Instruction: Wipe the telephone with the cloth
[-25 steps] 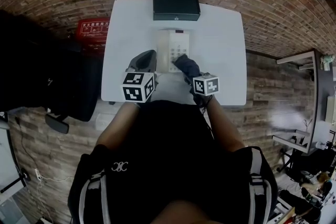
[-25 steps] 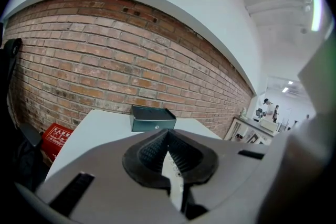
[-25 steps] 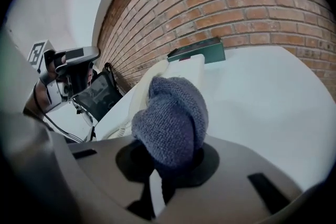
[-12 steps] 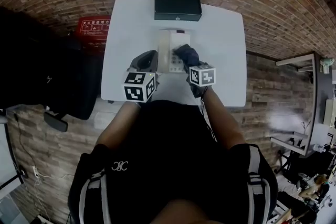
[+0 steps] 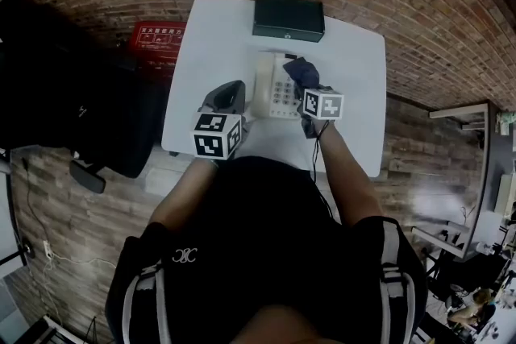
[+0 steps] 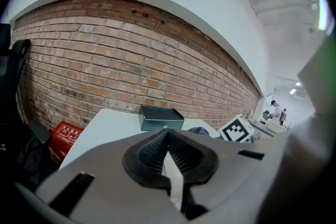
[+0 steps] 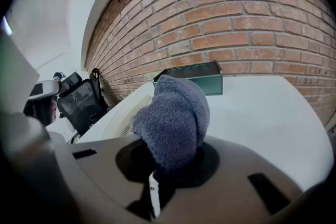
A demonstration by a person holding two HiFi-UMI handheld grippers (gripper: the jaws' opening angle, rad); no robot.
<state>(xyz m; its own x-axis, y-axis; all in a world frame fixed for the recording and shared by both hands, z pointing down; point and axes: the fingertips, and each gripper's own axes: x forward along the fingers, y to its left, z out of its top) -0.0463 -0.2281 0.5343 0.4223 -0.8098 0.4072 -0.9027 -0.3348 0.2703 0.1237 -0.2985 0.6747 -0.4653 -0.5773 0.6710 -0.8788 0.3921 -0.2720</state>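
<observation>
**Jaws clamped on the cloth, above the telephone**

Closed tight on a cloth (image 7: 173, 115), jaws of the right gripper (image 7: 157, 165). Grey-blue coarse knit, bunched into a rounded wad that bulges up and forward out of the dark pads. Just below and to the left of those jaws, the telephone (image 5: 274, 84). Off-white plastic, flat and rectangular, with a grid of small grey keys and a handset along its left side. Cloth held over its far right corner. Cannot tell whether it touches.

Right forearm bare and stretched forward from the body. Marker cube (image 5: 322, 104) on top of the gripper.

Pressed together on nothing, ribbed black pads of the left gripper (image 6: 168, 157). Held low near the front edge, just left of the telephone. Left elbow bent, forearm close to the torso.

Under both pairs of jaws, a smooth white table (image 5: 210, 52). Ahead of them, at its far edge, a dark green box (image 5: 289, 17), low and rectangular. Beyond that, a red-brown brick wall (image 6: 131, 60). Far left of the left jaws, off the table, a red case (image 5: 160, 36) and a black chair (image 5: 72, 93).
</observation>
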